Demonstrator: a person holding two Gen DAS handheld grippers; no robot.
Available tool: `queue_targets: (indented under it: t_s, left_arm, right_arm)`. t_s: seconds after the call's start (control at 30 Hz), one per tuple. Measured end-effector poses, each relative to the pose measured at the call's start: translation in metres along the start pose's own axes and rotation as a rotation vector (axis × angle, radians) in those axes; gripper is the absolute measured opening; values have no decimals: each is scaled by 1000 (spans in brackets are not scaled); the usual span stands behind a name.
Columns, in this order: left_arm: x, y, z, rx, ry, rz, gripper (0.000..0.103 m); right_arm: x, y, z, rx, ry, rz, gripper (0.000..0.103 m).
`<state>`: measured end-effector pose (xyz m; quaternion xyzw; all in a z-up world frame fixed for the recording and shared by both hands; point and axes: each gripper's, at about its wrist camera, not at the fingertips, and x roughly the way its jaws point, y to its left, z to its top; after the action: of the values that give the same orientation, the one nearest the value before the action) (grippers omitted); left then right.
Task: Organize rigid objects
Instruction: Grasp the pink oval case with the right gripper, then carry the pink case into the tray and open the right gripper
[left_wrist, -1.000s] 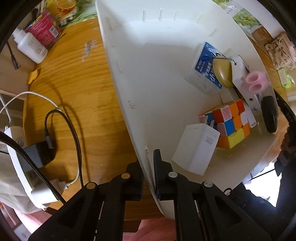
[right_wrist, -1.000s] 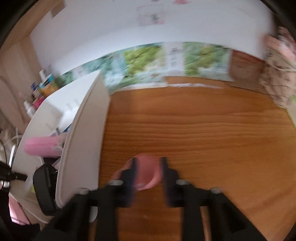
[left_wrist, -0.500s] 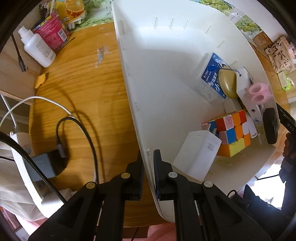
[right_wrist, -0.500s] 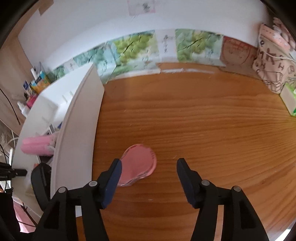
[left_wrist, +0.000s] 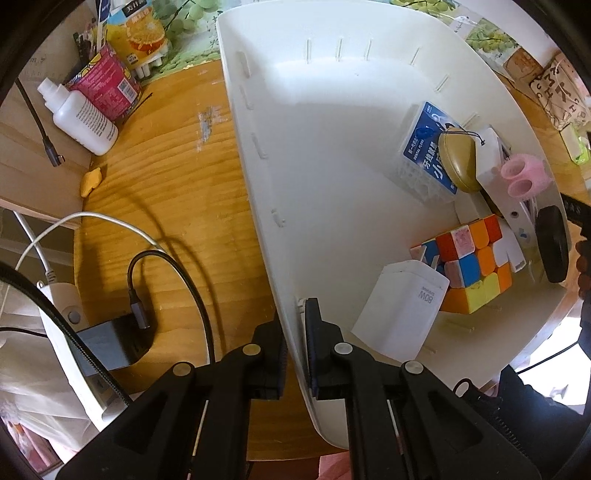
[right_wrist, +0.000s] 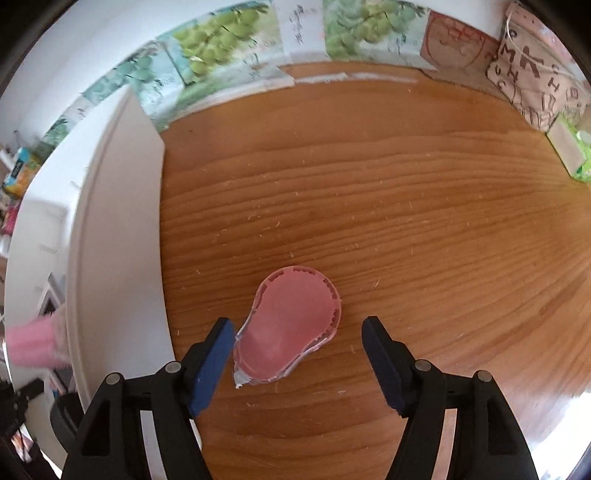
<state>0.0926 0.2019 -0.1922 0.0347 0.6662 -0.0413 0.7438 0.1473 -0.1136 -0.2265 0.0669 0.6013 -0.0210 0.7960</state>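
Pink plastic: the correction-tape dispenser (right_wrist: 290, 325) is lying flat on the wooden table (right_wrist: 388, 192), between my right tongs' fingers and touching neither pad, I think.
Right tongs: my right gripper (right_wrist: 297, 354) is pointing steeply down at it, jaws opening, nothing gripped; the left blue pad (right_wrist: 210, 365) is sitting just beside the dispenser's narrow tip.
Long axis: it is running on a slant, fat round end up and to the right, clear nose down and to the left, so I am not squared across it.
Which way: the body is lying slightly left of my centre line, nearer the left finger than the right.
Left tongs: my left gripper (left_wrist: 293, 343) is clenched on the near wall of the white bin (left_wrist: 258, 155), holding it on the table.
Bin: it is standing just left of the dispenser in the right view, with a puzzle cube (left_wrist: 469, 262) and a white charger (left_wrist: 402, 310) already inside.
Nearer hand: the right, clearly; the left is busy with the rim.
Next move, my guess: rolling the wrist to square up before closing.
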Motion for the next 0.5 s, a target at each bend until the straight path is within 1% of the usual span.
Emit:
queue_targets:
  t_s: [0.03, 0.07, 0.1, 0.2, 0.33, 0.43, 0.5]
  left_arm:
    - [-1, -2, -1, 5, -1, 2, 8]
    - [-1, -5, -1, 7, -1, 2, 8]
    - [-2, -8, -1, 11, -3, 3, 8]
    - [-1, -10, -1, 14, -10, 2, 8]
    - [2, -6, -1, 10, -19, -6, 8]
    - [1, -4, -3, 7, -21, -13, 8]
    - [0, -3, -5, 7, -27, -14, 8]
  right_arm:
    - [4, 1, 1, 22, 25, -18, 72]
    - [6, 1, 2, 37, 41, -25, 69]
    - [7, 2, 3, 43, 43, -29, 59]
    - [6, 8, 5, 32, 33, -69, 58]
    - [5, 6, 4, 57, 32, -61, 58]
    - [-10, 4, 4, 66, -9, -66, 58]
    - [-31, 3, 6, 75, -67, -47, 58]
